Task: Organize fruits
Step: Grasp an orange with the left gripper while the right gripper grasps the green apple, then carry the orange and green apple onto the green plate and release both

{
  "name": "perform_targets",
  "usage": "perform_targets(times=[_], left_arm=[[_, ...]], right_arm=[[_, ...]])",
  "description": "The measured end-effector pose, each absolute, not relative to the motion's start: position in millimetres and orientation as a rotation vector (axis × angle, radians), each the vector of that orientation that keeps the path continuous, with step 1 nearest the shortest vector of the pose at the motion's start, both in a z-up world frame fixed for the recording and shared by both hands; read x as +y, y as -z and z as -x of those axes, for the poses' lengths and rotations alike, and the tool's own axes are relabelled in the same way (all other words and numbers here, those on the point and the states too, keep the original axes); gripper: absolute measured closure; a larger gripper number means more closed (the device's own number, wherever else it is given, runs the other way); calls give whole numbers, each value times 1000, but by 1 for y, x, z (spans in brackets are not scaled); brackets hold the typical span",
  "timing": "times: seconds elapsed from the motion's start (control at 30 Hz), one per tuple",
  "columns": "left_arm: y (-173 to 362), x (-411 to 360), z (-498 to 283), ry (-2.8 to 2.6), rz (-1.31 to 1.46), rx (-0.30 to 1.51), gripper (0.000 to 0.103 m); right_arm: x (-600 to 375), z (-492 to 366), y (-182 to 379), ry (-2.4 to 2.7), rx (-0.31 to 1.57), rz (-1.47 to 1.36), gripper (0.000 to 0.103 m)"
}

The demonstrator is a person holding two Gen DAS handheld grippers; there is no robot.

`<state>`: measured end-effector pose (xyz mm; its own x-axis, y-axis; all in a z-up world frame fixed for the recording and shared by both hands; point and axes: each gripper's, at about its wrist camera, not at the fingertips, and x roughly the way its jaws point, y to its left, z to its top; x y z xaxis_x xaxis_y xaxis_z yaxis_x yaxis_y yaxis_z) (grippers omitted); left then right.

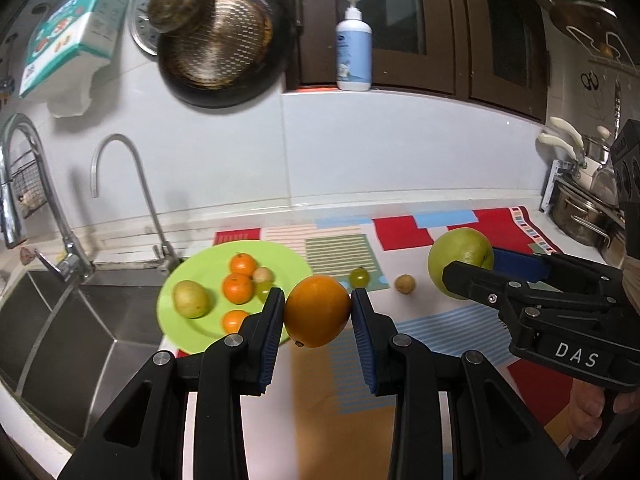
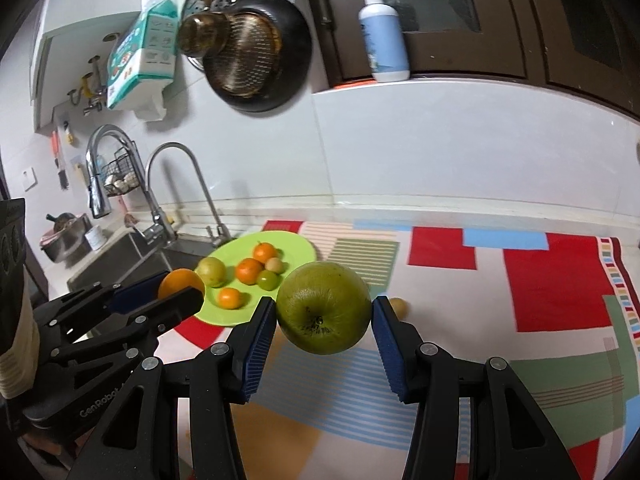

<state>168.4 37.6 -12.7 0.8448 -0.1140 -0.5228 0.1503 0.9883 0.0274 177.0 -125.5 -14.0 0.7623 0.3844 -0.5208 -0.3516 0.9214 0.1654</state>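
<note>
My left gripper (image 1: 317, 308) is shut on a large orange (image 1: 317, 311) and holds it above the mat, just right of the green plate (image 1: 176, 312). My right gripper (image 2: 324, 316) is shut on a big green apple (image 2: 323, 307), also lifted; it shows at the right of the left wrist view (image 1: 460, 262). The plate (image 2: 296, 242) holds several small fruits: tangerines (image 1: 238, 288), a yellow-green fruit (image 1: 191, 299), a green grape and a tan longan. A green grape (image 1: 359, 277) and a tan longan (image 1: 404, 283) lie on the mat between the grippers.
A patterned mat (image 2: 560, 300) covers the counter. A steel sink (image 1: 80, 332) with two faucets (image 1: 132, 184) lies left of the plate. Pans (image 1: 224, 52) hang on the tiled wall. A pump bottle (image 1: 354, 48) stands on the ledge. Pots (image 1: 588, 216) stand at far right.
</note>
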Motion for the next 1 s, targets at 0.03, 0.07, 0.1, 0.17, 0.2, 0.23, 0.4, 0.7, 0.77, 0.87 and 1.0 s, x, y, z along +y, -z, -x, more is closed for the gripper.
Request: perform_targets(times=[0.03,0.07,0.1,0.17,0.2,0.23,0.4,0.7,0.77,0.87,1.0], left_arm=[[13,42,-168,137,-68,547,69],[12,49,-166,131,-66,546,69],[12,52,-166,129,-66,545,69],[12,64,-164,122,-69,541,69],[12,67,-164,120,-69,540,69],[12,73,-163,116,-70,538,69],[13,97,-164,101,-74,536,69],[20,134,-176,87,-72,546,69],[22,141,-181,86,-70,551,69],[24,151,-191,84,-70,556,69],[26,164,-207,84,-73,560,69]], right_arm=[[-119,-176,14,-407,578,-59,53],[-115,-175,13,-409,577,-61,53],[-109,-175,13,-413,576,-62,53],[-100,-174,14,-420,576,-60,53],[-96,-173,14,-422,575,-59,53],[-91,-172,14,-424,575,-59,53],[-65,-172,15,-438,578,-56,53],[-24,-183,19,-456,588,-50,53],[-14,-188,21,-462,594,-53,53],[-1,-197,22,-466,595,-46,53],[14,-214,23,-481,604,-38,53]])
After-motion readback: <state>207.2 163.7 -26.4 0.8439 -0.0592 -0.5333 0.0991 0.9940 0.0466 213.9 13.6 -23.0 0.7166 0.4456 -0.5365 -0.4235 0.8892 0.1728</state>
